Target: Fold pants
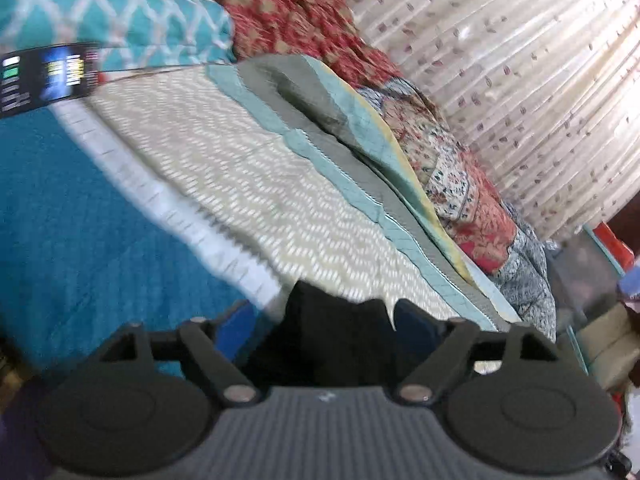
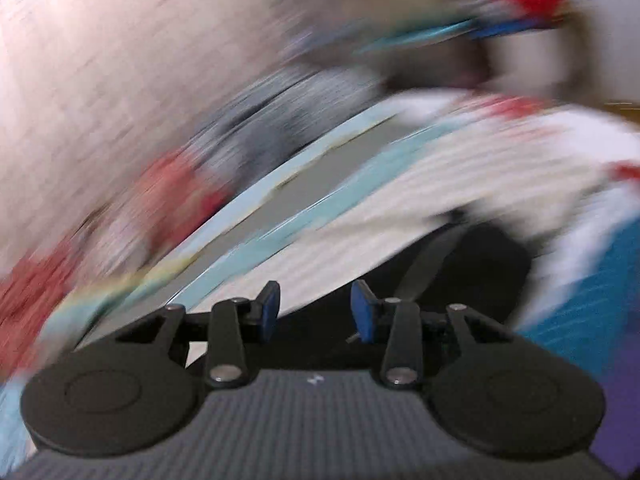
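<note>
Pants: black, plain fabric, bunched into a dark lump with a ragged top edge, lying on the bed right between the spread arms of the left claw. Left claw jaws wide apart; fingertips mostly hidden, one blue pad edge shows at left. Cloth sits between the jaws, but no pinch visible.

In the right wrist view the pants are a flat black patch with a grey strap or seam running diagonally across, just ahead of the right claw and to its right. Right claw partly spread, blue pads apart with a clear gap, nothing pinched between them; dark cloth lies under and beyond them. This view is heavily motion-blurred.

Beyond the left claw: cream zigzag-patterned blanket under the pants, white ribbed band along its left edge, teal bedspread further left. Right of the blanket, grey and pale-blue quilt layers, then a red floral quilt. Far back, a teal lattice pillow and a sheer leaf-print curtain. Dark printed box at far left.
</note>
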Motion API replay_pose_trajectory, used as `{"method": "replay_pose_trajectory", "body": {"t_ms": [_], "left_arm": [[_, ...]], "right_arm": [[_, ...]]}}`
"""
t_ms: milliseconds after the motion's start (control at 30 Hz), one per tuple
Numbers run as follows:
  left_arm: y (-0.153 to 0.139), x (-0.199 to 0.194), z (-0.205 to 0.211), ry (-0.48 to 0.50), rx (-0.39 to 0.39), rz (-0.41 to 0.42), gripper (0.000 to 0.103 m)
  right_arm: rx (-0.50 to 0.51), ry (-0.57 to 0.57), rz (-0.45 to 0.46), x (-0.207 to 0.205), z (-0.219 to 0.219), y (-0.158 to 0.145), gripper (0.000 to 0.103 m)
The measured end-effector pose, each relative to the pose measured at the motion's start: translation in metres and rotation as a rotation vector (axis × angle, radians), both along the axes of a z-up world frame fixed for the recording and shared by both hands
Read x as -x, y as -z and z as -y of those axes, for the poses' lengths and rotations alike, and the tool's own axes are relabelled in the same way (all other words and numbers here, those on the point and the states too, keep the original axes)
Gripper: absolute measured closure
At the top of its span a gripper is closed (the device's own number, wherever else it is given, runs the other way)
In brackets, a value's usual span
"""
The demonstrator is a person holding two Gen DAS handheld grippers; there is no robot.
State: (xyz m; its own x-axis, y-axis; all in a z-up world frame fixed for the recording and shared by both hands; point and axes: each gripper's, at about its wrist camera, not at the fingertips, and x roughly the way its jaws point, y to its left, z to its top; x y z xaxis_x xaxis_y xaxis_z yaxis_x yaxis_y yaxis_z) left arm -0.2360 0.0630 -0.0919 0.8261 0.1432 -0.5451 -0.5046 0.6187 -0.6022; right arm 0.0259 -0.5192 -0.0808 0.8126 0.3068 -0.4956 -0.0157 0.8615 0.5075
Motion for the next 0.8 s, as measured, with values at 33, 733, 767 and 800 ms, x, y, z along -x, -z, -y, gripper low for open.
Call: {"method": "replay_pose_trajectory", "body": {"t_ms": [33, 733, 767, 800], "left_arm": [[0.004, -0.016, -0.008, 0.035, 0.003, -0.024, 0.019], [0.052, -0.018, 0.002, -0.05, -0.042, -0.097, 0.057], [0.045, -0.007, 0.001, -0.073, -0.031, -0.07, 0.044], [0.038, 0.002, -0.004, -0.097, -0.01, -0.05, 0.04]], "right_arm": [[0.0, -0.096, -0.011, -0.002, -0.027, 0.004, 0.06], [0.209, -0.768, -0.169, 0.042, -0.22, 0.067, 0.057], [0.175, -0.79, -0.137, 0.045, -0.218, 0.058, 0.057], [0.153, -0.811, -0.113, 0.048, -0.219, 0.05, 0.057]]}}
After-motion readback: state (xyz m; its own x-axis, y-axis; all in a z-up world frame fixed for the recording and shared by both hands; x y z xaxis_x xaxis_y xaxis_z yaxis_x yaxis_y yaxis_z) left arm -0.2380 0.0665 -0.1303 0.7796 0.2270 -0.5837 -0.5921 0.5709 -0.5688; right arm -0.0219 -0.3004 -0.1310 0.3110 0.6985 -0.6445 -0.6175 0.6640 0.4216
